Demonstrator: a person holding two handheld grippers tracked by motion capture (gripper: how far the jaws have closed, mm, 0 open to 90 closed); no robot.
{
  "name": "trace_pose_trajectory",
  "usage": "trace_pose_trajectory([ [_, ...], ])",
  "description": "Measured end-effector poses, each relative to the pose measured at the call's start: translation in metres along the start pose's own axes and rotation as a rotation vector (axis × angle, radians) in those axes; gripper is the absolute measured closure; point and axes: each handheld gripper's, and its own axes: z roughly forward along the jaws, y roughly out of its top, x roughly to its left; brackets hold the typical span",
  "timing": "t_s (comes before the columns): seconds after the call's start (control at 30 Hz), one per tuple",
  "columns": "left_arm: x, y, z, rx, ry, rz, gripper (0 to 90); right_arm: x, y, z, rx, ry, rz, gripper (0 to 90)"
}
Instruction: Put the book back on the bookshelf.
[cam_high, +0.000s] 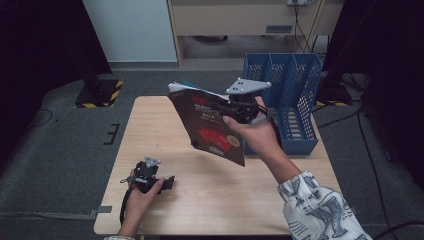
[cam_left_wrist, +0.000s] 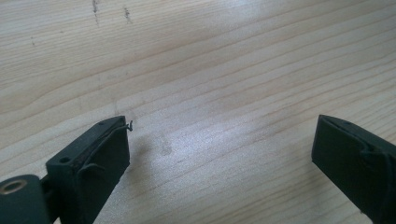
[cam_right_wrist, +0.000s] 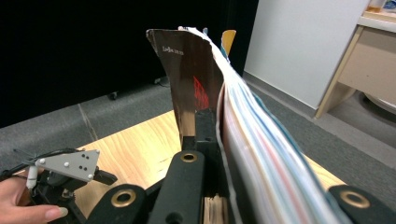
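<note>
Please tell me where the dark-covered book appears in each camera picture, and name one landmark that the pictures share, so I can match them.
High view: the book is held up above the table's middle, clamped by the right gripper, left of the blue file rack.
Left gripper view: the book is not in it; open jaws over bare wood.
Right gripper view: the book rises at centre between the jaws, pages fanning right.
Shared landmark: the pale wooden table.

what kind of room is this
Probably an office or a lab set up for recording. A blue file rack stands on a wooden table, a desk sits against the back wall, cables trail over grey carpet, and black curtains hang at the sides.
</note>
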Motion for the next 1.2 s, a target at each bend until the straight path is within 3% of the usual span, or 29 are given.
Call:
trace_pose_trajectory([
  [0.3,0.0,-0.001,0.002,0.015,0.015,0.006,4.1,-0.003,0.028,-0.006,0.019,-0.008,0.007,87.2],
  [0.67,0.0,-0.002,0.005,0.027,0.022,0.01,4.0,-0.016,0.048,-0.013,0.031,-0.044,0.012,87.2],
  [1.2,0.0,-0.002,0.005,0.027,0.02,0.016,3.5,-0.048,0.054,-0.039,0.016,-0.13,0.045,87.2],
])
